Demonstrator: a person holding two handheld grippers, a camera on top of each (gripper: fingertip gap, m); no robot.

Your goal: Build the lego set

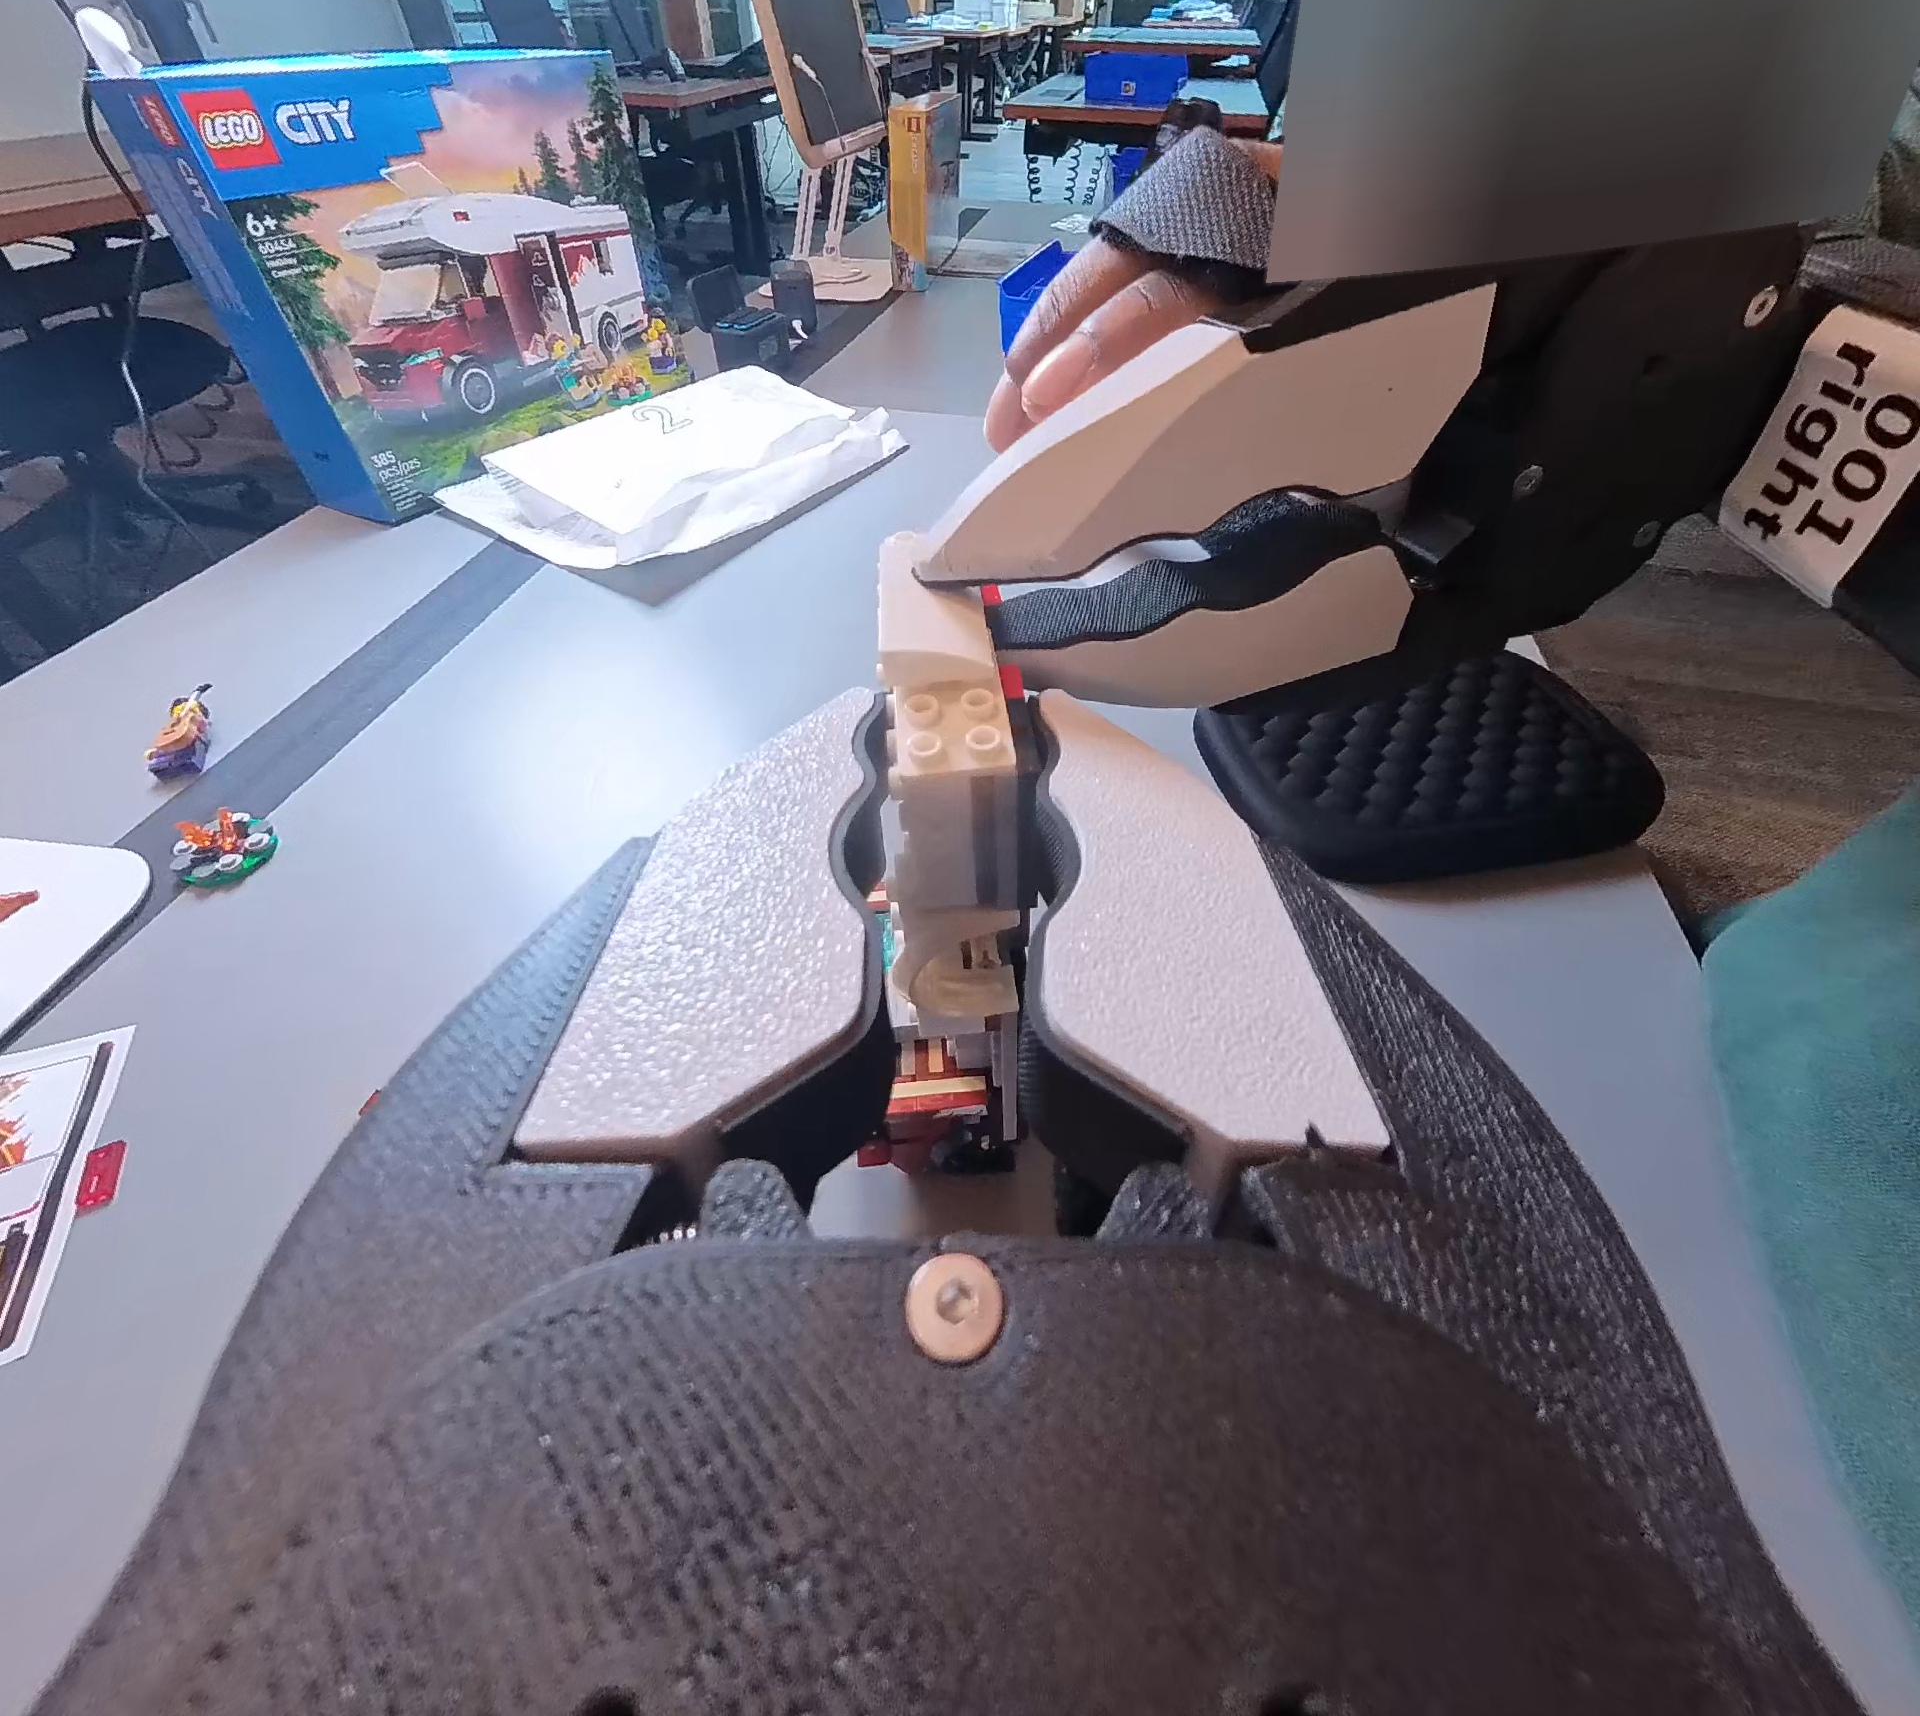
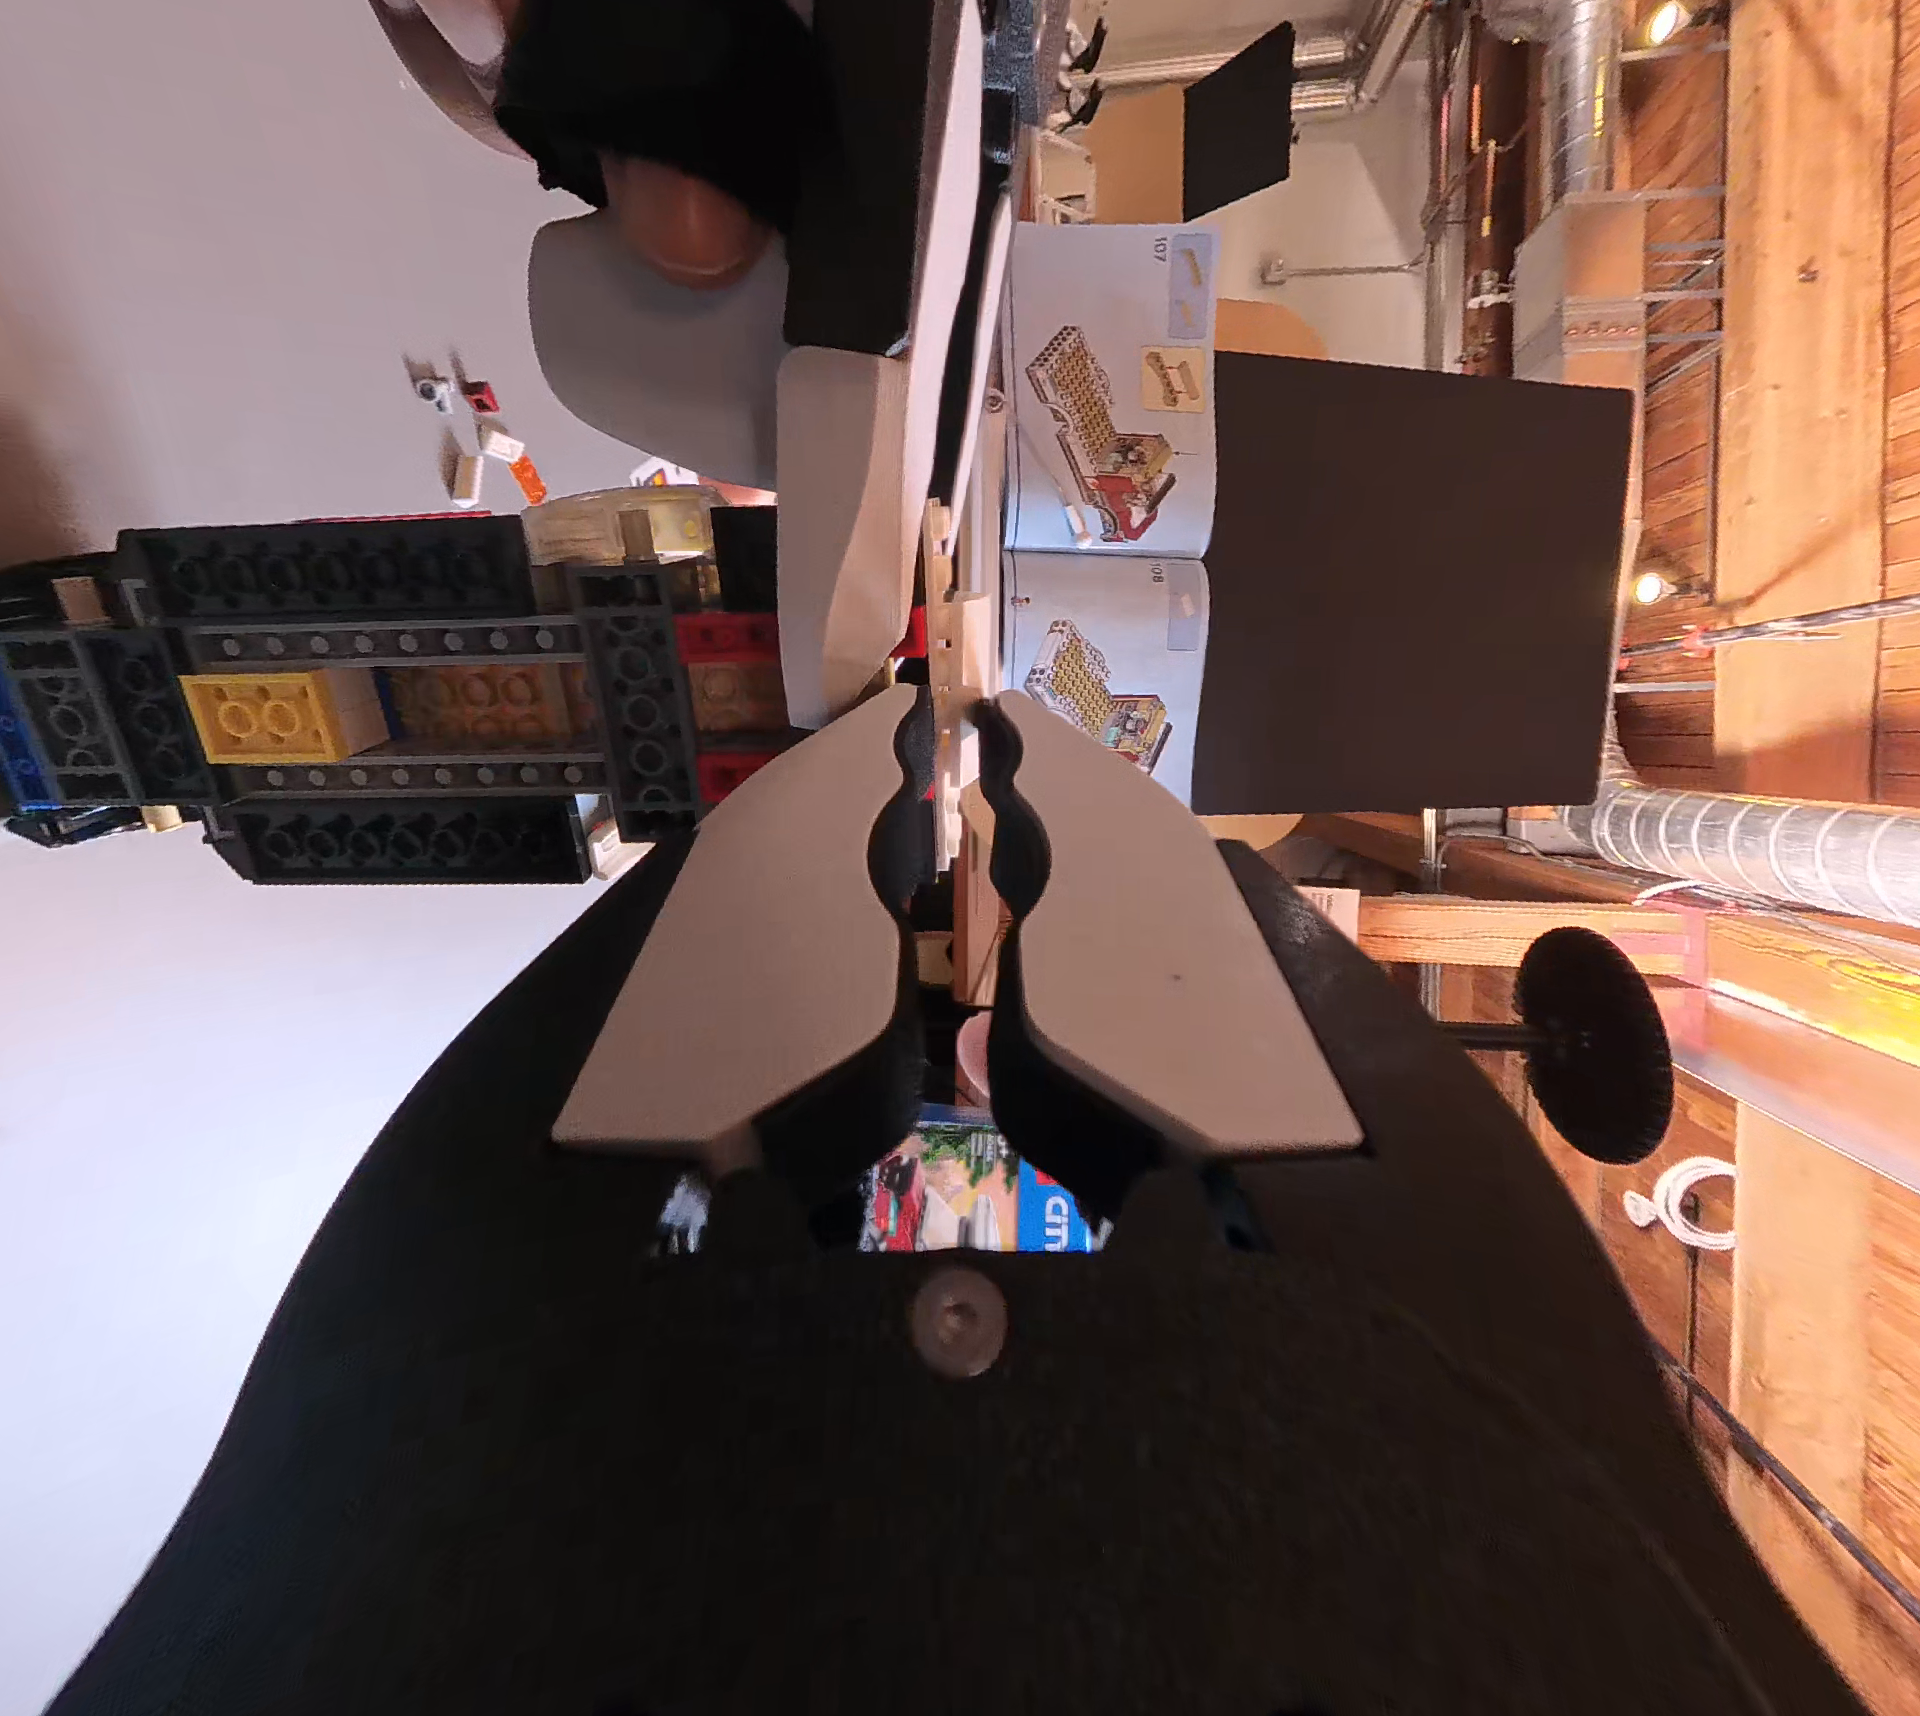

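Note:
The partly built camper model (image 1: 961, 845) is turned on its side, white roof pieces facing me in the left wrist view. My left gripper (image 1: 961, 731) is shut on its body and holds it over the grey table (image 1: 499, 731). My right gripper (image 1: 961, 591) comes in from the right and is shut on a white piece at the model's far top edge. In the right wrist view the right gripper (image 2: 956, 716) pinches that thin white piece (image 2: 961, 627), and the model's black underside with a yellow brick (image 2: 270, 716) lies to the left.
The set's box (image 1: 416, 253) stands at the back left with a white paper bag (image 1: 675, 471) in front. A minifigure (image 1: 182, 731), a small campfire build (image 1: 223, 845) and a red piece (image 1: 101, 1173) lie at left. The open instruction booklet (image 2: 1112, 503) and loose pieces (image 2: 478, 440) show beyond. The tips of both grippers are at nearly the same place. The small campfire build (image 1: 223, 845) sits 30 cm or so from the ends of my left fingers.

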